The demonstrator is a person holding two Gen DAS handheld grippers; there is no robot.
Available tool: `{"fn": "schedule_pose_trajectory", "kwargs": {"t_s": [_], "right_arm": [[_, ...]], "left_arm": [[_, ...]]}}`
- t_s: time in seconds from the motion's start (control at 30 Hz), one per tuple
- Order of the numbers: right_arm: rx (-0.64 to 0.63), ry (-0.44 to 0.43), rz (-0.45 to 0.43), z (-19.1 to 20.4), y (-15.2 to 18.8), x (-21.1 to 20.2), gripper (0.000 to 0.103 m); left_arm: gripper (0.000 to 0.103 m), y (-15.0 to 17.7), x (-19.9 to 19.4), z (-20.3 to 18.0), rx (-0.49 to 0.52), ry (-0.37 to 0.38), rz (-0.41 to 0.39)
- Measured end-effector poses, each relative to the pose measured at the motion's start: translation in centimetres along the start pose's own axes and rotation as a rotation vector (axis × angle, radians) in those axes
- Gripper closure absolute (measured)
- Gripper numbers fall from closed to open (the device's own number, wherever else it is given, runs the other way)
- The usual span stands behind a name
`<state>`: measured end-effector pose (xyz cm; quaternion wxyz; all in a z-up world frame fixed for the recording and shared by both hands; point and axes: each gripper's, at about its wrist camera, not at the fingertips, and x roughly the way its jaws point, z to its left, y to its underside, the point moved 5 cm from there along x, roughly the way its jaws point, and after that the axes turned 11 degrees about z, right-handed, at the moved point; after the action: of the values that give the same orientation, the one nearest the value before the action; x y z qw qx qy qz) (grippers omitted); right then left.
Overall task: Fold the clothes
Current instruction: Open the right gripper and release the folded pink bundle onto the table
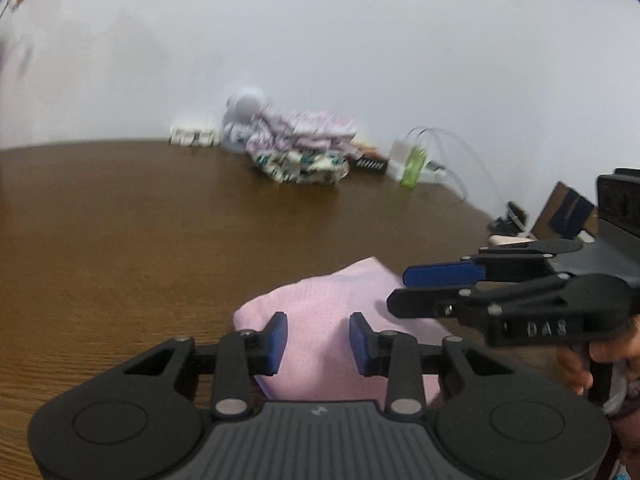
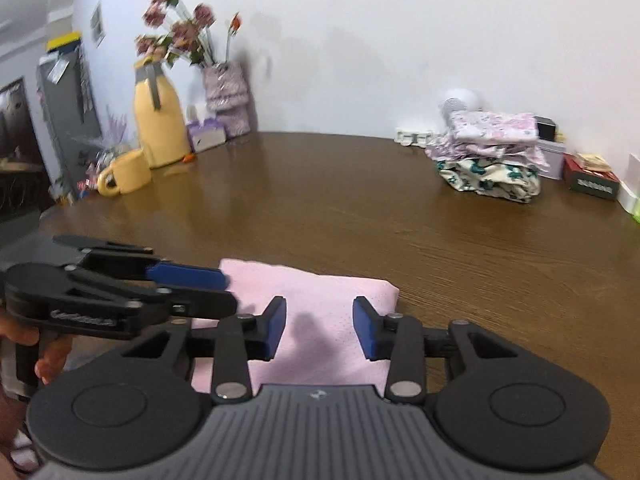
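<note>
Over on the far left there's my yellow jug (image 2: 160, 128) and mug (image 2: 126, 172) by the flowers (image 2: 180, 28). My left gripper (image 1: 318, 340) is spread wide, nothing in it, hovering over the folded pink garment (image 2: 316, 320) lying near my edge of the wooden table (image 2: 360, 208). My right gripper (image 2: 320, 330) is spread and empty too, over that same cloth. Back right by the wall sits a stack of folded clothes (image 2: 492, 152).

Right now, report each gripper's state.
Left gripper: open, holding nothing, above the pink garment.
Right gripper: open, holding nothing.
</note>
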<state>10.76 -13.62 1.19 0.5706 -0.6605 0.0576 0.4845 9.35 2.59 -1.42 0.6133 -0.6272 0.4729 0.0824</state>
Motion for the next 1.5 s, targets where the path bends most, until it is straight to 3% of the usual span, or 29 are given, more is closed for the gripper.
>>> {"fn": "schedule_pose_trajectory", "kwargs": {"t_s": [0.27, 0.47, 0.87, 0.93, 0.97, 1.03, 1.07, 1.1, 1.13, 1.27, 1.5], "right_arm": [[0.029, -0.072, 0.043, -1.5, 1.3, 3.1, 0.066], [-0.034, -0.017, 0.033, -0.8, 2.0, 3.1, 0.065], [-0.076, 0.006, 0.017, -0.2, 2.2, 3.1, 0.063], [-0.056, -0.007, 0.005, -0.4, 2.2, 2.9, 0.057], [-0.037, -0.019, -0.004, -0.6, 2.1, 2.6, 0.053], [0.004, -0.026, -0.029, -1.0, 2.0, 2.0, 0.022], [0.020, -0.021, -0.060, -1.3, 1.9, 1.4, 0.016], [0.031, -0.027, -0.090, -1.4, 1.7, 0.7, 0.007], [0.043, -0.035, -0.120, -1.6, 1.7, 0.1, 0.000], [0.084, -0.045, -0.179, -2.2, 1.8, -1.3, 0.000], [0.228, -0.112, -0.197, -3.9, 2.5, -1.7, 0.000]], "left_arm": [[0.072, 0.0, 1.3, 0.4, 0.013, -0.004, 0.043], [0.072, 1.0, 1.2, -0.5, 0.090, -0.049, 0.018], [0.069, 1.1, 1.2, -0.1, 0.095, -0.014, 0.000], [0.061, 1.1, 0.9, 0.2, 0.074, 0.014, -0.018], [0.049, 1.1, 0.7, 0.4, 0.059, 0.028, -0.033], [0.030, 0.9, -0.2, 0.7, 0.033, 0.028, -0.084], [0.013, 0.9, -0.7, 0.8, 0.023, 0.022, -0.116], [0.005, 0.8, -1.3, 1.0, 0.007, 0.023, -0.147], [0.004, 0.8, -1.7, 1.1, -0.014, 0.031, -0.170], [0.000, 1.0, -3.1, 1.5, -0.095, 0.050, -0.227], [0.000, 2.9, -4.3, 0.6, -0.165, 0.036, -0.198]]}}
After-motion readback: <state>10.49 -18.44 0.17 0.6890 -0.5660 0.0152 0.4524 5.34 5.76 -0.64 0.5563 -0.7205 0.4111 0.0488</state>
